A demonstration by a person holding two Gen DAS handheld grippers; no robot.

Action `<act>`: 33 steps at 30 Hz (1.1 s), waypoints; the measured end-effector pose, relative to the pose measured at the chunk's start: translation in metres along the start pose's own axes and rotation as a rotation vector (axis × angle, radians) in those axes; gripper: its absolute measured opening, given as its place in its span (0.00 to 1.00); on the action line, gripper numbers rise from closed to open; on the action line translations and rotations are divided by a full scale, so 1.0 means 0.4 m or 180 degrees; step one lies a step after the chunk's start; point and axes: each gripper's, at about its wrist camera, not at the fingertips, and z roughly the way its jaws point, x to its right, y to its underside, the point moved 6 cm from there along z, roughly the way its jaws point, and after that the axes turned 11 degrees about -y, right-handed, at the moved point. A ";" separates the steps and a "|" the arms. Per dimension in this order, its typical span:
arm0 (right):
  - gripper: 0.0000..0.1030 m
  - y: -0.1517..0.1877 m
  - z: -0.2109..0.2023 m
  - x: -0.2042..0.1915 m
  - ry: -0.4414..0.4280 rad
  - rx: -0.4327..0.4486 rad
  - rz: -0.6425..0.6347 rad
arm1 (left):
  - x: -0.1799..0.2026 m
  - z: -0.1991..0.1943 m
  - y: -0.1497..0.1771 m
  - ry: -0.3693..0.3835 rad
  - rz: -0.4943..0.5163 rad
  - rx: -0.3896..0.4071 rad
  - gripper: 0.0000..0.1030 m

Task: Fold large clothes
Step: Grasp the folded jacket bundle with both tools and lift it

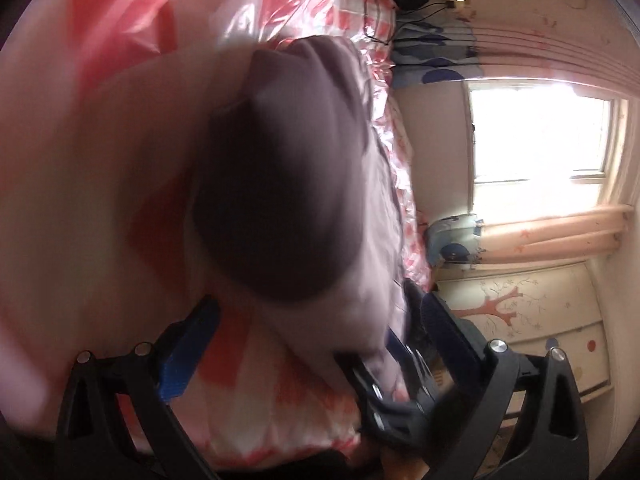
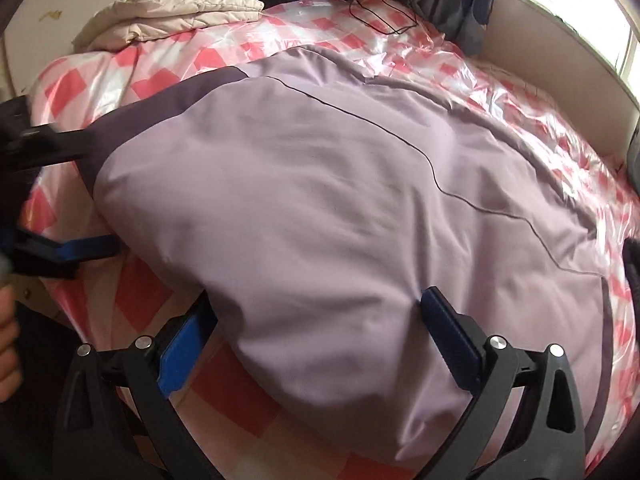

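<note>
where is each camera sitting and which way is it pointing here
Left wrist: rides the left gripper, rolled sideways, looking along the bed's near edge past the blurred lilac-and-grey padded jacket toward the bright window; its own open blue-padded fingers show.
Right wrist: rides the right gripper, looking down over the jacket spread on the pink-checked, plastic-covered bed; open fingers straddle the hem, and a bare hand shows at the left.
Shared: jacket, bed, and each view shows the other gripper.

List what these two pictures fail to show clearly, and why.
- Left wrist view: motion blur smears the lilac padded garment; its folds are unreadable.
- Right wrist view: the left tool is cut off by the frame edge.
- Right wrist view: the garment's near hem is hidden behind the right tool.
</note>
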 end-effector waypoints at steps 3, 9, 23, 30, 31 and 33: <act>0.94 0.009 -0.025 0.012 -0.0231 0.0004 0.0015 | 0.009 0.059 -0.037 -0.0205 0.0028 0.0023 0.93; 0.94 0.156 -0.197 0.295 -0.0376 0.0351 0.1278 | 0.059 0.062 -0.071 -0.0179 0.0216 0.0358 0.93; 0.93 0.543 -0.335 0.601 -0.1781 0.1143 0.3716 | 0.062 0.082 -0.074 -0.0478 0.0345 0.0505 0.93; 0.94 0.415 -0.351 0.641 -0.1828 0.1589 0.3284 | 0.061 0.060 -0.077 -0.0213 0.0212 0.0643 0.93; 0.94 0.422 -0.336 0.648 -0.1741 0.1470 0.3334 | 0.057 0.068 -0.078 -0.0254 0.0193 0.0612 0.93; 0.94 0.463 -0.279 0.660 -0.1771 0.1197 0.3628 | 0.046 0.092 -0.082 -0.0353 0.0140 0.0523 0.93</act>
